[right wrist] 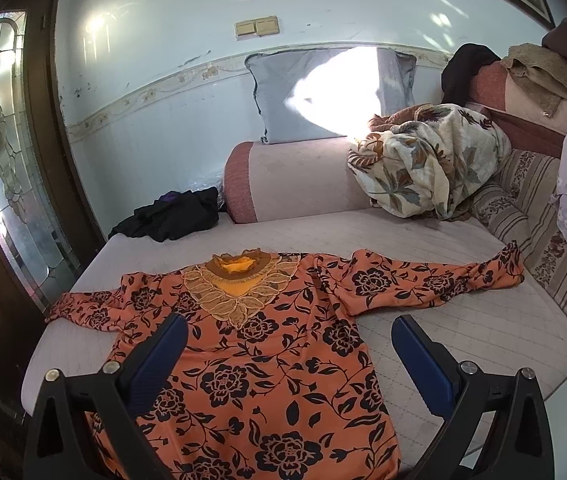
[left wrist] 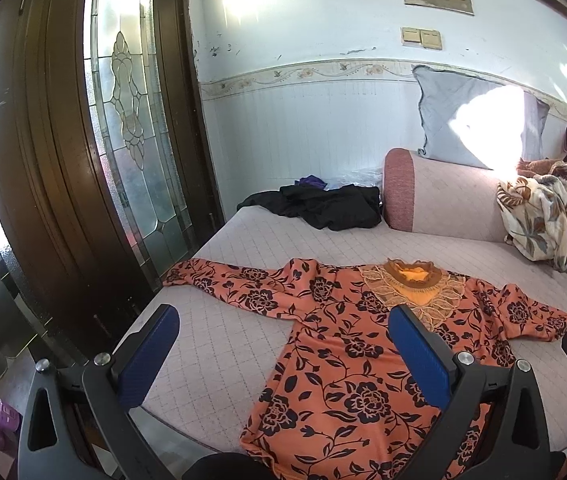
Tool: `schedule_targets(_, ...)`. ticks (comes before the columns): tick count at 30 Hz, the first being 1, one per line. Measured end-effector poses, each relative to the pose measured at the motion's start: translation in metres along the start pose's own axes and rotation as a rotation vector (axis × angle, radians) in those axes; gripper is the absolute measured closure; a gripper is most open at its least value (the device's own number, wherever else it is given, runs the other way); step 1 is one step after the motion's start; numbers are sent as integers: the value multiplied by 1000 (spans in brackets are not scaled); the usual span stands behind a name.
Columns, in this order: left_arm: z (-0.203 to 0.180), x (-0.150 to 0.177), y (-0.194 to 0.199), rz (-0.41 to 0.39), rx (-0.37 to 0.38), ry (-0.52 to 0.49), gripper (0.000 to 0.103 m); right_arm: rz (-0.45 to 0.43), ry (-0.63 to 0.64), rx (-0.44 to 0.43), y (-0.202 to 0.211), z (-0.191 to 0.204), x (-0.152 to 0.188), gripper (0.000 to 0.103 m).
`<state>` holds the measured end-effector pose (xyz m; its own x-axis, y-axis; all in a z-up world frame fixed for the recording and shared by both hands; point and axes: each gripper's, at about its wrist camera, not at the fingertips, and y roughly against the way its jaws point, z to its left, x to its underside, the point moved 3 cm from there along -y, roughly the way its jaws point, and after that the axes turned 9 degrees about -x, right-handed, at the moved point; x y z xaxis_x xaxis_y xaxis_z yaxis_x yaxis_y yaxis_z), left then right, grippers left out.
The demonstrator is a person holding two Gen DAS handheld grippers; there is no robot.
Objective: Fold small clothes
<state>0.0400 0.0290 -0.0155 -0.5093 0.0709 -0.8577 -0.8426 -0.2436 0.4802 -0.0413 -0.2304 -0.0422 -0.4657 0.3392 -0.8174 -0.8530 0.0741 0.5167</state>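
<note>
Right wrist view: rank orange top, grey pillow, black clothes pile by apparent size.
1. orange top, though it lies nearest the camera, which inflates it.
2. grey pillow.
3. black clothes pile, smallest.

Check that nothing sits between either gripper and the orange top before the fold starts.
Nothing visible does. The orange top lies spread flat on the bed, both sleeves out. The left gripper and right gripper hover open above it. The black clothes lie apart, near the wall.
</note>
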Motion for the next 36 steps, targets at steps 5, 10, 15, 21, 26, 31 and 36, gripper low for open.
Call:
schedule_targets(5,4,1,-1,4,1,7,0,2,0,1,0,0,0,0)
schedule_targets(10,3,1,-1,6,3,7,0,3,0,0,0,0,1,0)
schedule_targets(15,3,1,-1,13,4,6,0,9,-4,-5,-1,-1,4,0)
schedule_targets(21,2,0,-1,14,9,5,0,14,-5,-5,-1,-1,5,0)
schedule_targets(26,1,0,0,16,13,5,0,17,-9,-4,-2,-1,5,0)
schedule_targets(31,1,0,-1,16,13,9,0,23,-10,-6,-5,-1,6,0)
schedule_targets(36,1,1,-3,19,12,10,0,28,-12,-8,-6,-1,5,0)
